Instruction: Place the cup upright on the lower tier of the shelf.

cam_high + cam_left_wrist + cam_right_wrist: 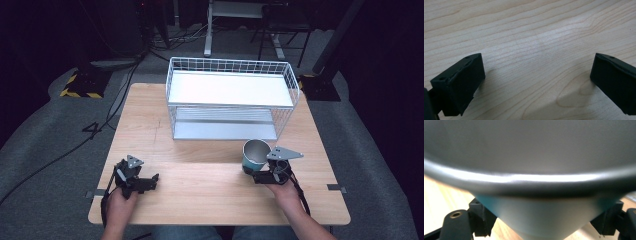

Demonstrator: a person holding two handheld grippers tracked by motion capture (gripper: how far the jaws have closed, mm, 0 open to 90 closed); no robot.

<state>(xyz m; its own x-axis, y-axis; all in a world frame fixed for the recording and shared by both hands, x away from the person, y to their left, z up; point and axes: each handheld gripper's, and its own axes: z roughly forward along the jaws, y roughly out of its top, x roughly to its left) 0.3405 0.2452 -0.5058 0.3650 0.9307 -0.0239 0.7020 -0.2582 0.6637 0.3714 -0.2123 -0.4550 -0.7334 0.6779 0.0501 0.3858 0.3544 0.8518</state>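
Teal cup: we see a teal-walled cup (254, 156) with a bare metal inside, tilted so its mouth leans up and toward the rack, at the near right of the table (200, 185).
Grip: our right hand-held gripper (261, 176) is clamped on the cup low on its wall; in the right gripper view the two black pads (480, 220) press on either side of the tapering body (544, 215), below the flared rim.
Cup axis: we judge the long axis runs away from the right hand-held gripper, up and forward, so the mouth points at the rack and the base sits at the jaws.
Key relation: the white wire rack (232, 97) stands straight ahead of the cup across the table, near but apart from it; its upper shelf and lower shelf both look free, and we cannot tell which one the cup is meant for.
Nearer hand: the right, plainly.
Left hand-held gripper (145, 183): it rests at the near left of the table, well apart from the cup, jaws spread wide over bare wood with nothing between them.
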